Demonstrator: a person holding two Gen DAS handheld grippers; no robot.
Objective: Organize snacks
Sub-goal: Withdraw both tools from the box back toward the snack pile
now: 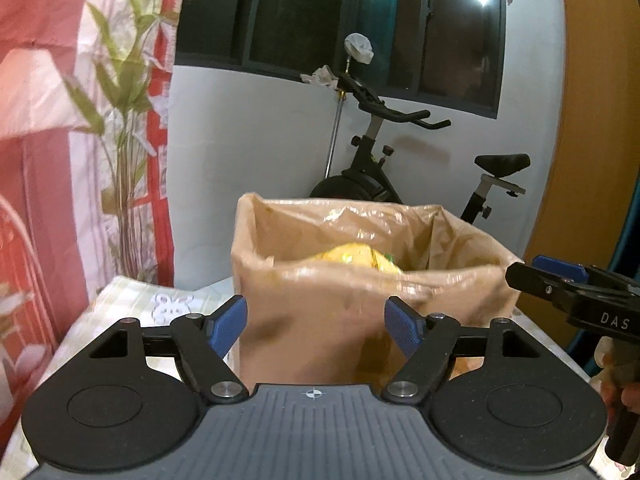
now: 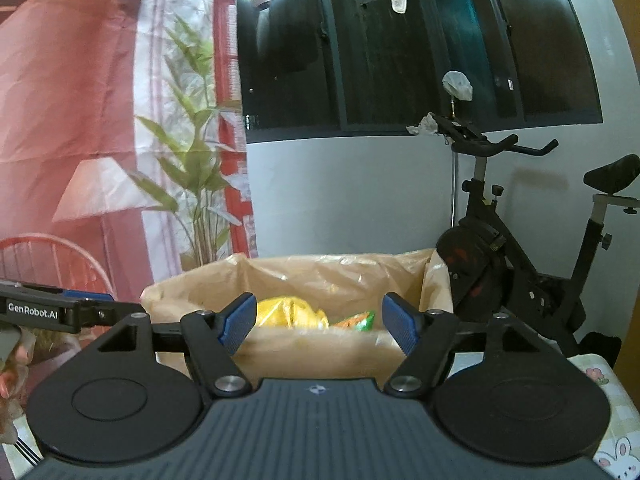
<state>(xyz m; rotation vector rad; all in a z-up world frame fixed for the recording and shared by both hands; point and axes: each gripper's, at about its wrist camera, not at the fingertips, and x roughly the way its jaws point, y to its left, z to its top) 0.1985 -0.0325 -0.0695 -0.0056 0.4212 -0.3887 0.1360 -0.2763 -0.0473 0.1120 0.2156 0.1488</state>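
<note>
Both tools are released and hold nothing. The left tool (image 1: 316,330) has its blue pads spread, with the near wall of the box (image 1: 304,320) showing between them but not pressed. The right tool (image 2: 319,322) is likewise spread before the box (image 2: 320,354), and its pads frame the snacks inside. The box, lined with a tan plastic bag, fills the lower middle of both wrist views, dead ahead of each tool, its long side running across the frame. A yellow snack bag (image 2: 288,312) lies inside at centre, a green and orange packet (image 2: 358,320) just to its right. The right tool looks a little better lined up over the opening. The desk (image 1: 132,300) shows bare cloth left of the box. An exercise bike (image 1: 404,160) stands behind, well apart.
</note>
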